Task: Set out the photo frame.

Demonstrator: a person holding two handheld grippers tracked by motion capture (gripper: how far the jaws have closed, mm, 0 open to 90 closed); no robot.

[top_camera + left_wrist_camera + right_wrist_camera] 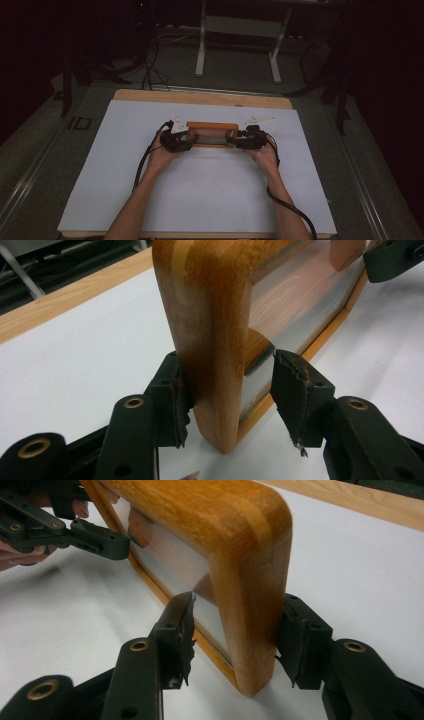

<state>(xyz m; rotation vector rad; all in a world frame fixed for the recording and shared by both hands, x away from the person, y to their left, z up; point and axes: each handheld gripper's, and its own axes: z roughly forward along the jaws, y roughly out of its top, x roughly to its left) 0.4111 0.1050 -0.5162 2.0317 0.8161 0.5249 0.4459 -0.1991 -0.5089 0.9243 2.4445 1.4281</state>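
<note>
- Honey-brown wood, thick and round-cornered: a wooden frame standing on its long edge, middle of the white sheet that covers the bench.
- One claw at each short end, hands low behind them.
- Left claw spread astride the frame's end post: outer pad pressed to the wood, inner pad clear of the pane, daylight between.
- Right claw astride the other post: outer pad against the wood, inner pad hard up by the pane; touching or a hair off, cannot tell, so grip there unconfirmed.
- Step in hand, by the look of it: setting up a two-handed hold on the frame, grasp placed but not closed on the left.
- Next move calls for closing both together and evenly, pads on wood rather than on the clear pane, then lifting level so that neither end drags or twists.
- Risk, as a judgement: squeezing one side first and tipping the frame flat onto the sheet.
- As for holding anything: only that clear pane set inside the wood, faint lettering showing through it, too blurred to read; bottom rail resting on the sheet.
</note>
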